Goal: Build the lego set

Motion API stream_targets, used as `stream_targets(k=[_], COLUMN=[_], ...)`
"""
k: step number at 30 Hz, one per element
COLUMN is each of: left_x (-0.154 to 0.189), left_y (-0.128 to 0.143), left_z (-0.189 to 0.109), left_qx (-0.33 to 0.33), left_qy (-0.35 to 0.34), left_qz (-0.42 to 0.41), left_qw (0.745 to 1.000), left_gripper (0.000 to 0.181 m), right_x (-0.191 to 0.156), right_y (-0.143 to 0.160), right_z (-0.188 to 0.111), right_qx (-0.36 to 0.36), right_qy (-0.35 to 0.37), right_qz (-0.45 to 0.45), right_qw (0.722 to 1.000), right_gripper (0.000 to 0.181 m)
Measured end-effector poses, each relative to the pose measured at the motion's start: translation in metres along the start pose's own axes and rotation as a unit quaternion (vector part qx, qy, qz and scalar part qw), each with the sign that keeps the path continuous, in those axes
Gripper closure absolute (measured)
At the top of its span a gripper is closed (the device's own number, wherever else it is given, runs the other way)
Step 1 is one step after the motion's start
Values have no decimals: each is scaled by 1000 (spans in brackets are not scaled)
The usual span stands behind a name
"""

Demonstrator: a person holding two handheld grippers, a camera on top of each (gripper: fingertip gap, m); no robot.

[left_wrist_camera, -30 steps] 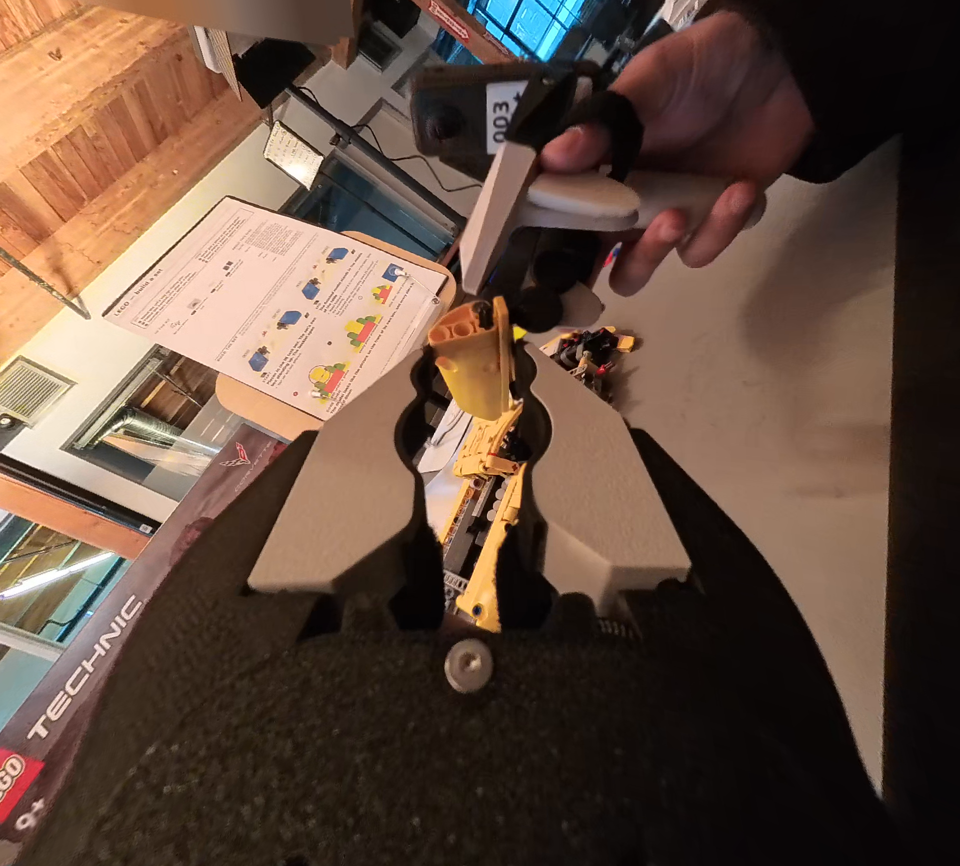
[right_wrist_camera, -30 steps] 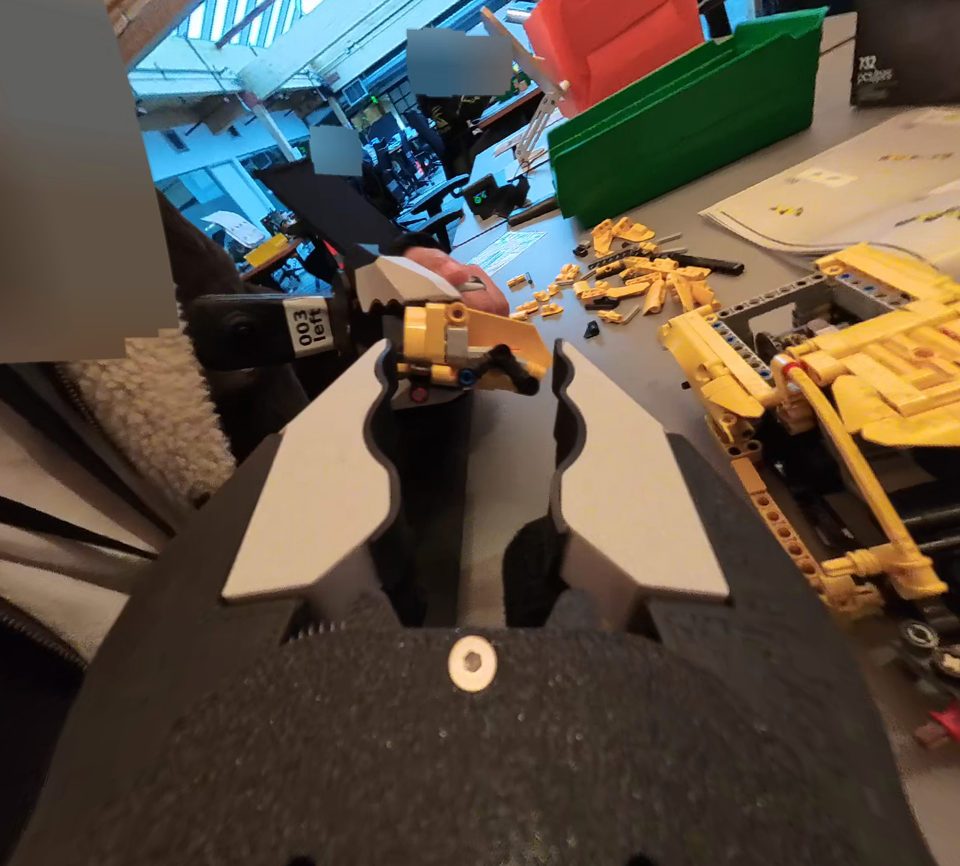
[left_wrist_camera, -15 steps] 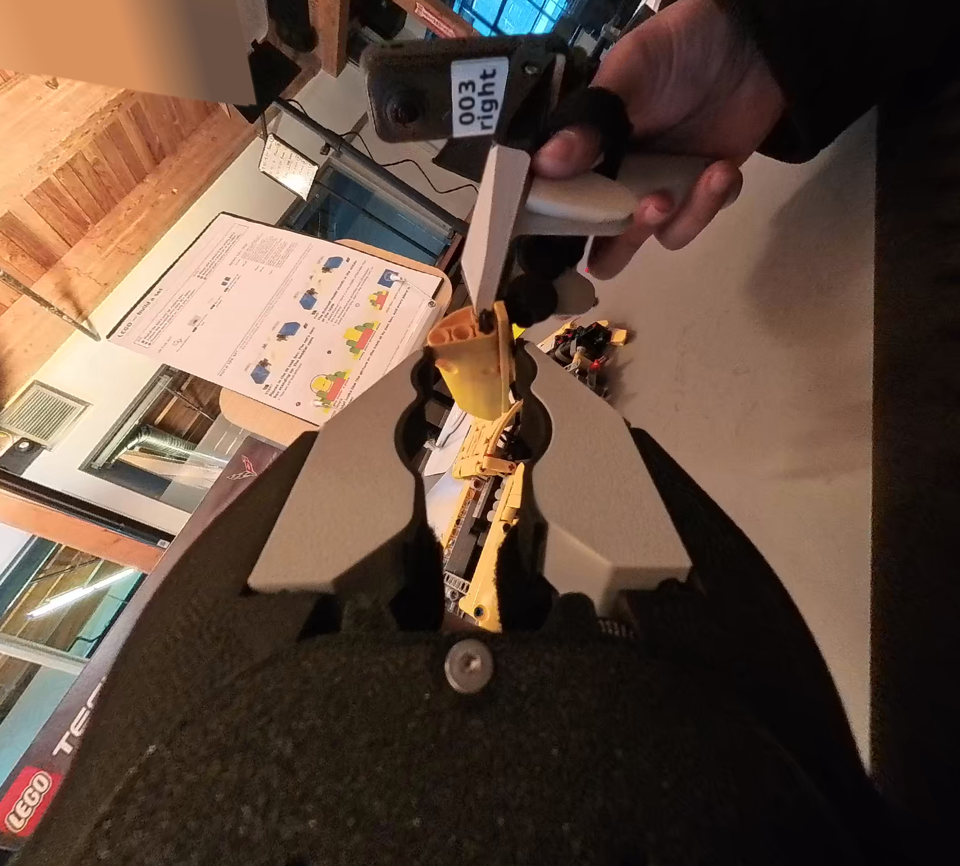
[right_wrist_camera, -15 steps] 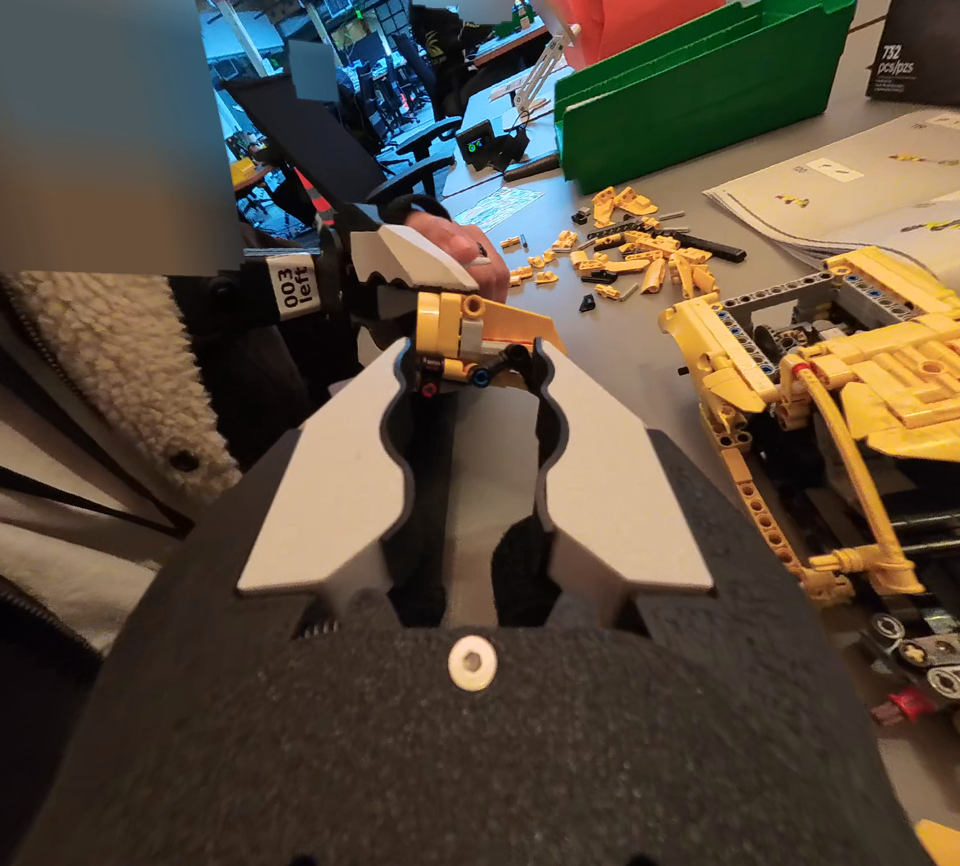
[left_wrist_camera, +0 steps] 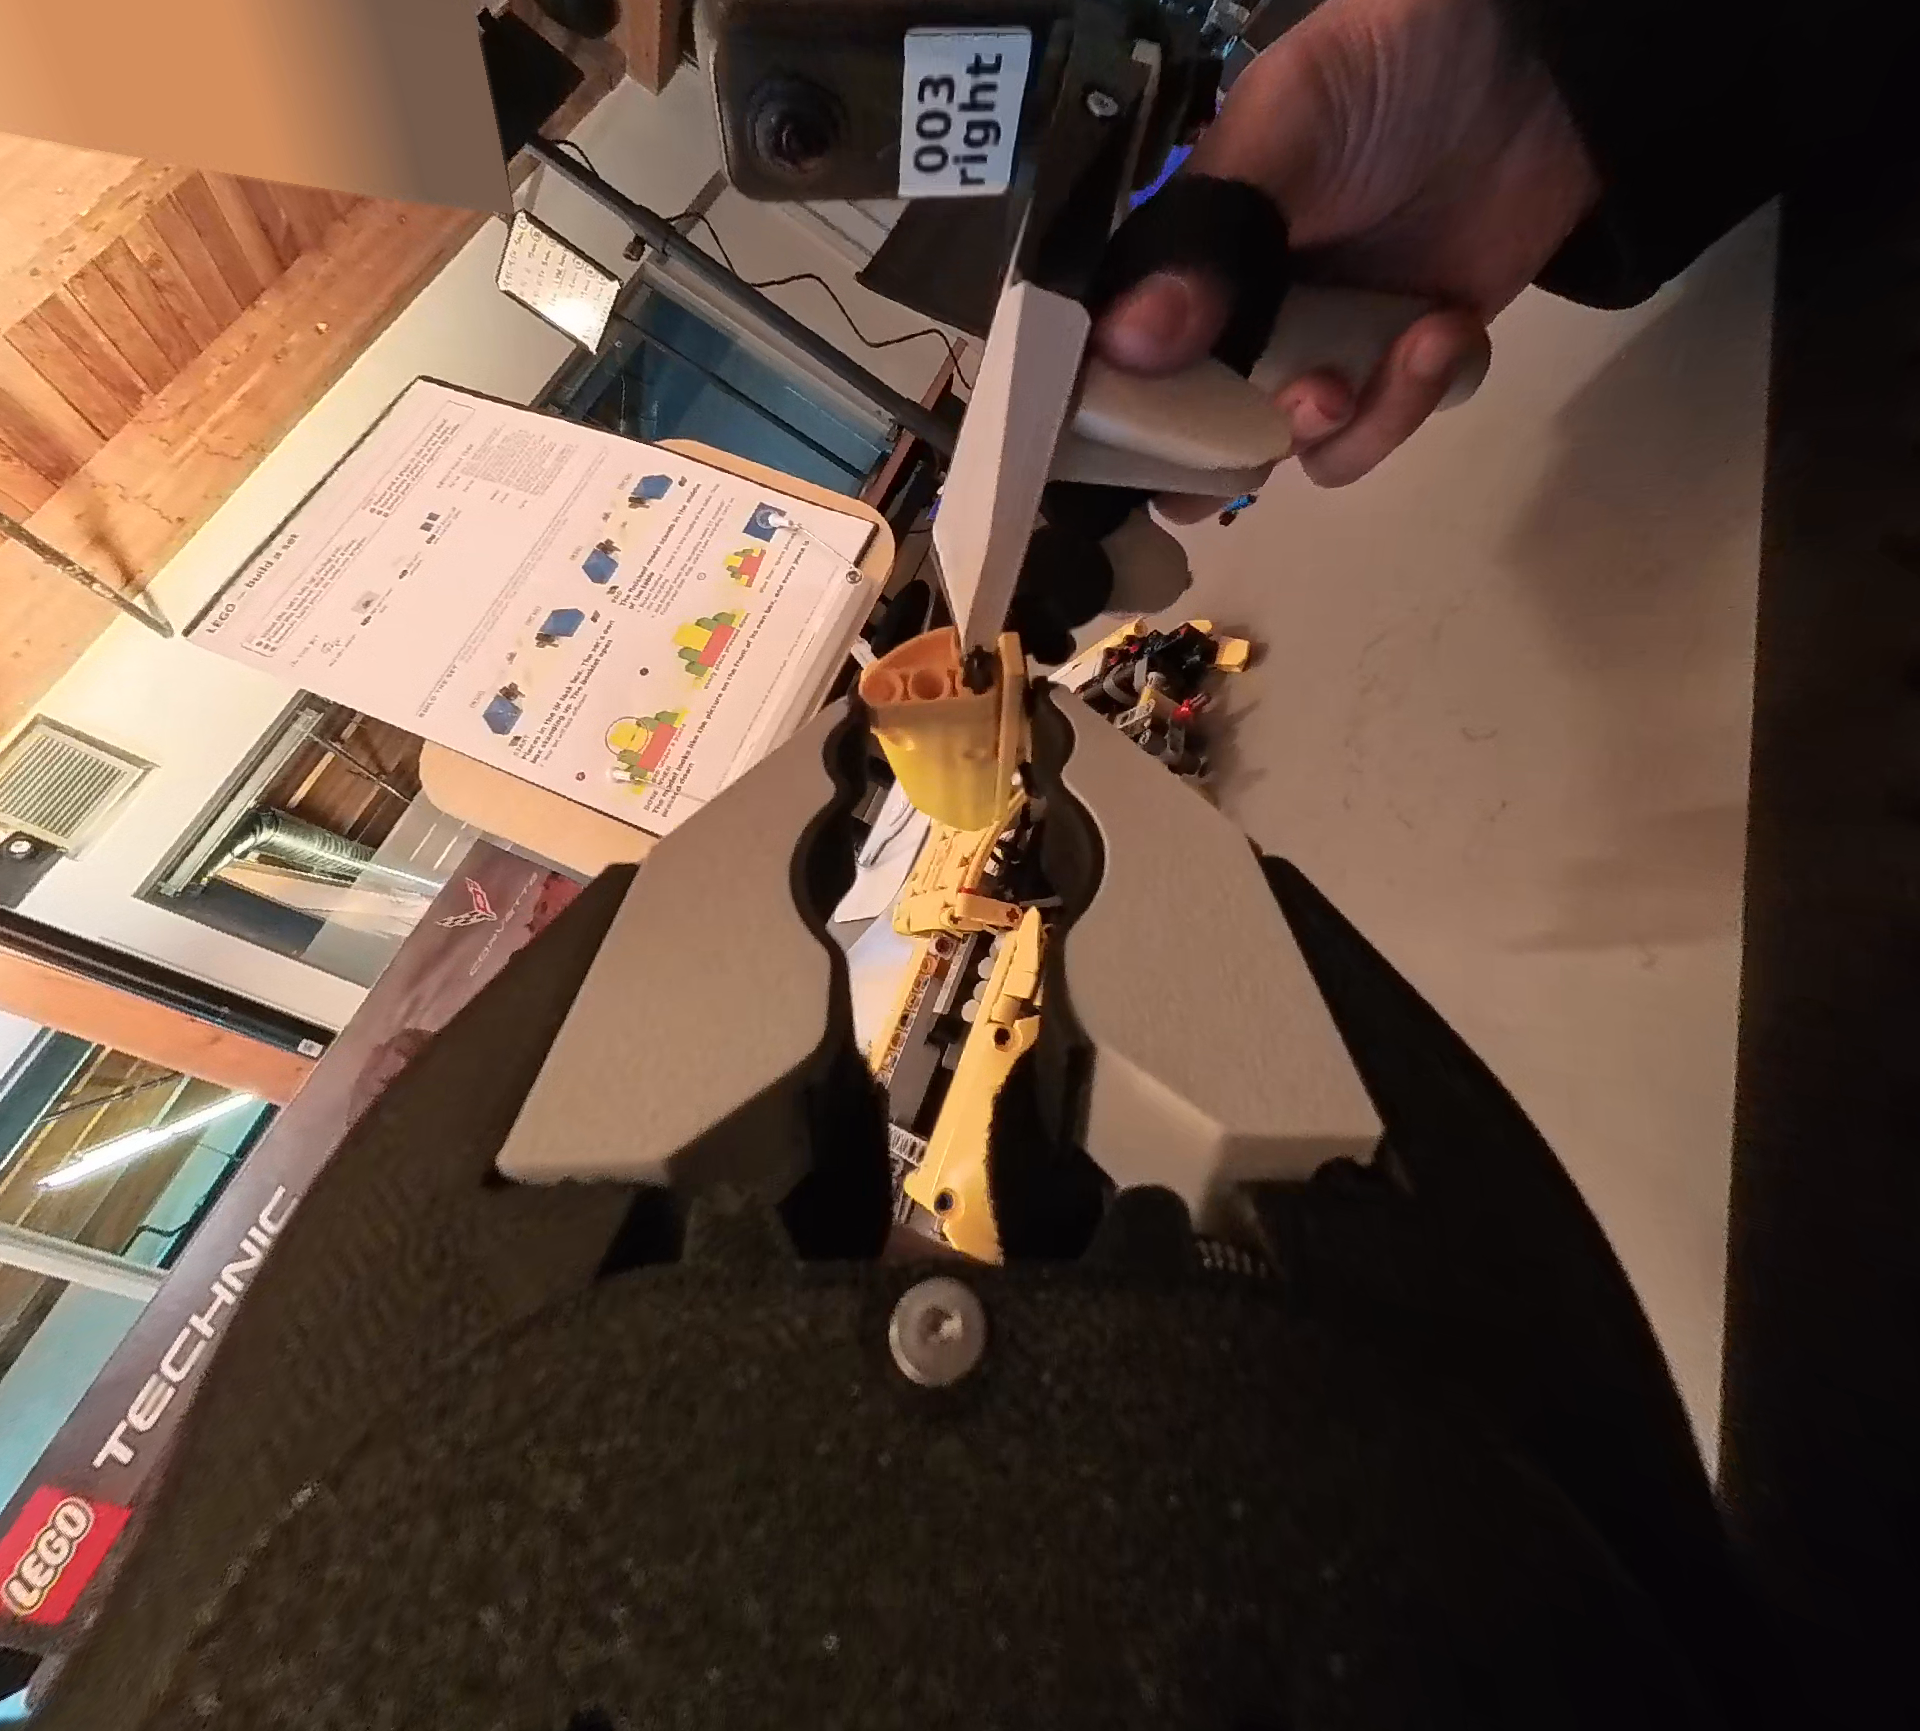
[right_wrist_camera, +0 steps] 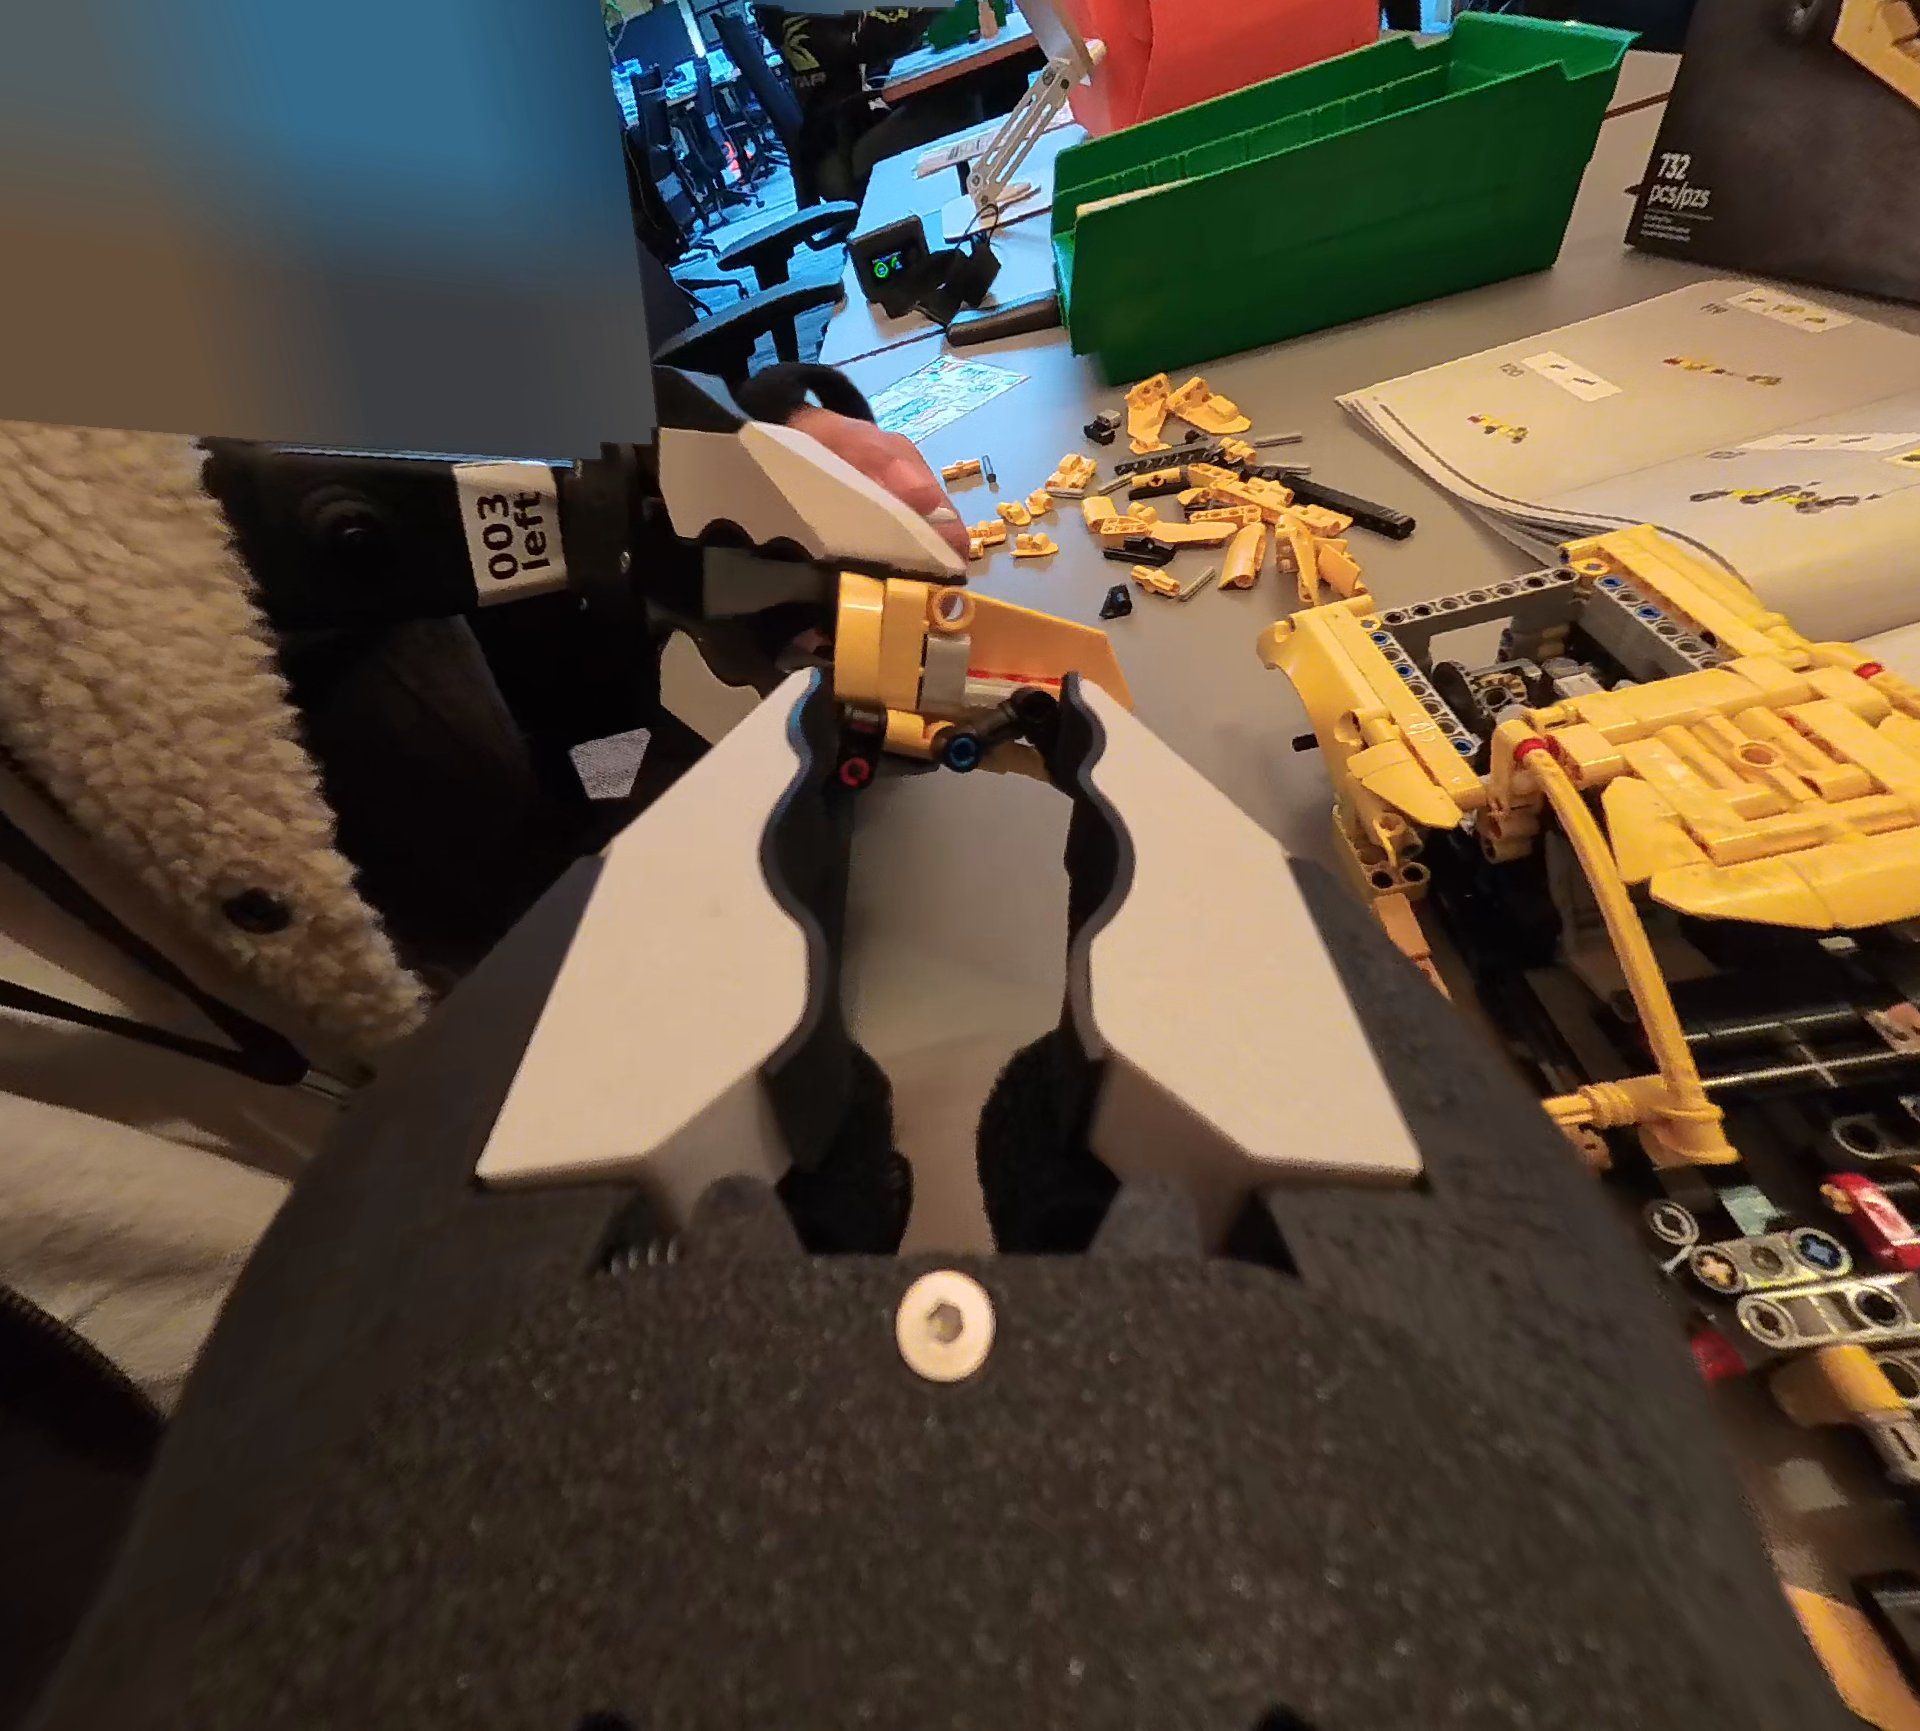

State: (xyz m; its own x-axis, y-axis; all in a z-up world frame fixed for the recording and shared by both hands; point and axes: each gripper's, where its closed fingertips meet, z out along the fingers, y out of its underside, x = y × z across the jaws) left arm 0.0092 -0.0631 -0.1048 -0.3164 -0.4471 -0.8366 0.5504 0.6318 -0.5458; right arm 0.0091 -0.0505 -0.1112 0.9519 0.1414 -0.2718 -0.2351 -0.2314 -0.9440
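Two grippers point(left_wrist_camera: 951, 725) point(right_wrist_camera: 945, 725) around yellow subassembly point(right_wrist_camera: 935, 663)

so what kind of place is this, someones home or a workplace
Most likely a shared workshop or open-plan office, not a home. Rows of office chairs and desks fill the background, a green parts bin stands on the grey table, and an instruction sheet is propped on a board.

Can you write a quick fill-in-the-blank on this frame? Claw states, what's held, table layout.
1. The left claw is shut on a small ____-coloured lego sub-assembly.
2. Both tips of the right claw flank the same sub-assembly, so it sits between ____ claws at once.
3. The loose lego parts lie on the table in front of a ____ bin.
4. The open instruction booklet lies behind the partly built yellow ____.

Missing words: yellow; two; green; car
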Motion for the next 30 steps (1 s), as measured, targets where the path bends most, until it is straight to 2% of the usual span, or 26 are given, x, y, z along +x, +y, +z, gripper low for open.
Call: stream_targets(k=[9, 11, 15, 19, 21, 24, 27, 30], left_x=[-3, -5, -2, 3, 5, 13, 13, 9], left_y=[3, 7, 39, 75, 92, 105, 106, 101], left_z=[2, 4, 9, 10, 11, 11, 10, 10], left_qx=[-12, -18, -89, -161, -197, -222, -217, -194], left_qy=[-9, -17, -14, 26, 40, 74, 84, 93], left_qz=[-5, -8, -10, -108, -171, -268, -331, -395], left_qw=[1000, 1000, 996, 981, 965, 934, 914, 893], left_gripper=[150, 150, 151, 151, 151, 151, 151, 151], right_x=[3, 7, 32, 47, 47, 45, 47, 45], right_y=[-3, -5, 3, 46, 68, 99, 108, 106], right_z=[0, 0, -8, -30, -37, -41, -41, -39], right_qx=[4, 0, -34, -185, -246, -324, -332, -307], right_qy=[9, 33, 110, 213, 250, 286, 311, 308], right_qz=[2, -10, 12, 54, 66, 68, 66, 89], right_qw=[1000, 999, 993, 958, 934, 899, 888, 896], right_gripper=[140, 139, 139, 139, 138, 138, 138, 136])
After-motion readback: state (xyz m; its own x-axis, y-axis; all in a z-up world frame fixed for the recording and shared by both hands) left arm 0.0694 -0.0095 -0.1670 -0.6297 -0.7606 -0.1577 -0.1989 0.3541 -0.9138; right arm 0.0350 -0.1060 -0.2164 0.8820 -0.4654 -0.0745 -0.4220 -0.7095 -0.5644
